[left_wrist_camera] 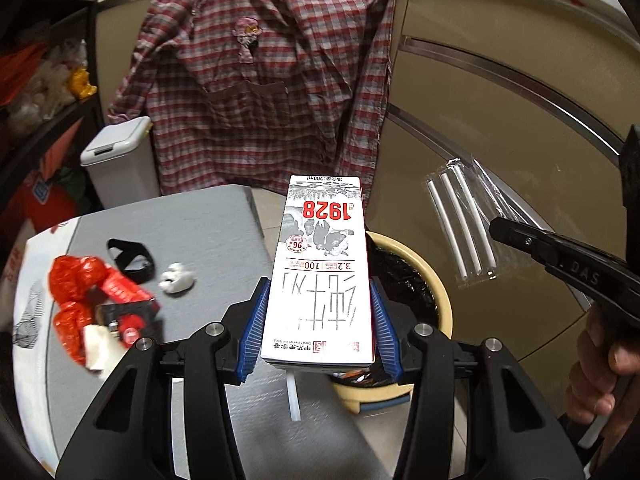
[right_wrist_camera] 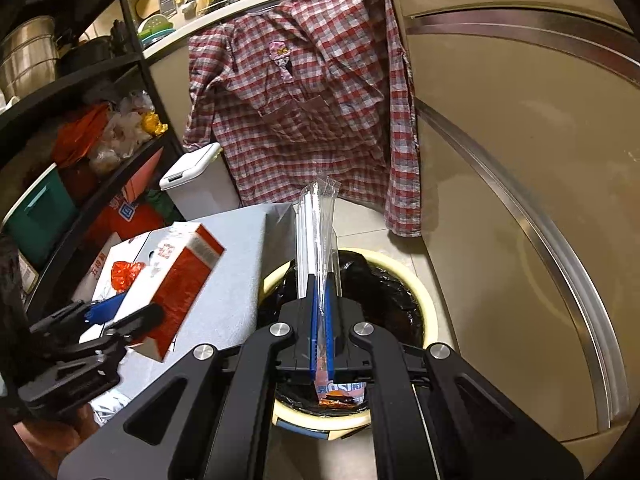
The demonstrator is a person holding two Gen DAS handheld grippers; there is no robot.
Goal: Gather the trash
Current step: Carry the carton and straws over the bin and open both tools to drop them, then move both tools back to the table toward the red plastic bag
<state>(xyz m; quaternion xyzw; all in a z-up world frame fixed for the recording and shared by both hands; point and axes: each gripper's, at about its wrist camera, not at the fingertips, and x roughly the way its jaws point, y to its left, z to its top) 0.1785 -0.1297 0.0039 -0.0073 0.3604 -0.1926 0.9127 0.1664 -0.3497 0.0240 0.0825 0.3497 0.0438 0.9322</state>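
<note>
The left gripper (left_wrist_camera: 318,320) clamps the upright milk carton (left_wrist_camera: 322,268), long axis toward 12 o'clock, the bin (left_wrist_camera: 436,280) just beyond at 1 o'clock, nearer the right gripper (right_wrist_camera: 320,312), which pinches a straw packet (right_wrist_camera: 318,224)

We find the bin (right_wrist_camera: 424,300) mouth open from above, table (left_wrist_camera: 208,224) edge close on its left, cabinet (right_wrist_camera: 520,184) close on its right, hanging shirt (left_wrist_camera: 264,92) behind, wrappers (left_wrist_camera: 92,300) crowding the table's left.
</note>
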